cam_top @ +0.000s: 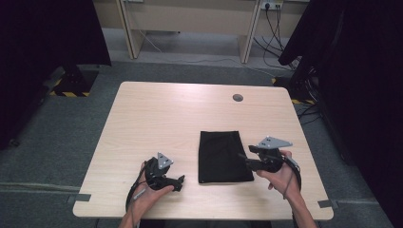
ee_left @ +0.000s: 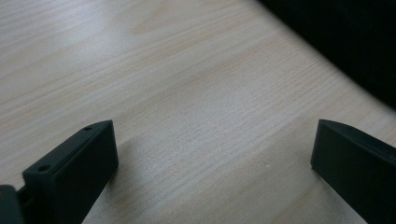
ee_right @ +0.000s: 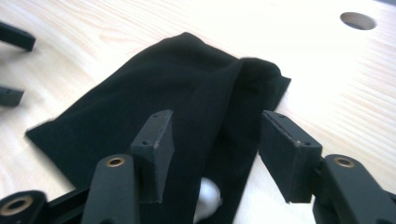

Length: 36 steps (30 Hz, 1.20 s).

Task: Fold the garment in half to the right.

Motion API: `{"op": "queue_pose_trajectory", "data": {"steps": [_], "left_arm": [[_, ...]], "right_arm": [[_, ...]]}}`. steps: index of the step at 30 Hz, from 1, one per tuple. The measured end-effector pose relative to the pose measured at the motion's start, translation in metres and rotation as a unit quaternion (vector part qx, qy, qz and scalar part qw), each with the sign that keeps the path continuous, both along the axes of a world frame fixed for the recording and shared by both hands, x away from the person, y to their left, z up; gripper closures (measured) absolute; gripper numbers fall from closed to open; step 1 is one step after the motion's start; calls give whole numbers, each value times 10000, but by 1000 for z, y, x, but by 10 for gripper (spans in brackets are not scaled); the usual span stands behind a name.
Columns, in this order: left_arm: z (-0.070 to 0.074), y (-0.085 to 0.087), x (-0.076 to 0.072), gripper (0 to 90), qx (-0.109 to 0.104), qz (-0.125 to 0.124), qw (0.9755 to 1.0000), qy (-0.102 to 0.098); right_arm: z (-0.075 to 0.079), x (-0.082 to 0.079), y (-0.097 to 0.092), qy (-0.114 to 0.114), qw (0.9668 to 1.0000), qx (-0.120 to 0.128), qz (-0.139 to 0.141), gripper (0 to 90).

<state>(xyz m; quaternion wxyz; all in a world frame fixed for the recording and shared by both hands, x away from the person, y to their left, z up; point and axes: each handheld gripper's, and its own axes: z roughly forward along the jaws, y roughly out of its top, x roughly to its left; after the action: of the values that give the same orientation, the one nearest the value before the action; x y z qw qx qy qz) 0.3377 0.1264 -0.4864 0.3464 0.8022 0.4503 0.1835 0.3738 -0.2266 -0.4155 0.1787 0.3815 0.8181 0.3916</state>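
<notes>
**woodgrain_fan:** Going left to right: the left tongs are matte black hard plastic with blocky, squared-off pads, a grey three-cornered plate on top and a cable trailing back. They sit low over the surface, which is pale wood with a fine straight grain and a smooth finish. Jaws stand wide, just bare wood between them in the left gripper view.

**clothnerd:** And the black cloth?

**woodgrain_fan:** Soft, matte fabric, folded into a neat upright rectangle, lying flat on the surface. It's between the two tongs, near the left ones but apart from them. In the right gripper view there's a raised fold running lengthwise and one lumpy corner at the far end.

**clothnerd:** Right side?

**woodgrain_fan:** The right tongs are the same black plastic with brass-coloured pivot pins. Their tips hang over the cloth's right edge. Jaws are parted, not gripping; the cloth lies below and ahead of the pads, not pinched. A small round hole sits in the surface well beyond them.
</notes>
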Motion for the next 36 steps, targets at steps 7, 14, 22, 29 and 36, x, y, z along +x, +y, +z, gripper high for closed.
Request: {"op": "queue_pose_trajectory", "data": {"steps": [7, 14, 22, 29, 36], "left_arm": [[0, 0, 0, 0, 0, 0, 10000, -1], [0, 0, 0, 0, 1, 0, 10000, 0], [0, 0, 0, 0, 1, 1, 10000, -1], [0, 0, 0, 0, -1, 2, 10000, -1], [0, 0, 0, 0, 1, 1, 10000, -1]], "right_arm": [[-9, 47, 24, 533, 9983, -249, 9, 443], [-14, 59, 26, 492, 9968, -505, 372, 799], [-25, 46, -1, 518, 9955, -789, 20, 664], [-34, 50, -16, 606, 9954, -505, -551, 478], [-11, 38, -16, 91, 9990, -262, -343, 418]]}}
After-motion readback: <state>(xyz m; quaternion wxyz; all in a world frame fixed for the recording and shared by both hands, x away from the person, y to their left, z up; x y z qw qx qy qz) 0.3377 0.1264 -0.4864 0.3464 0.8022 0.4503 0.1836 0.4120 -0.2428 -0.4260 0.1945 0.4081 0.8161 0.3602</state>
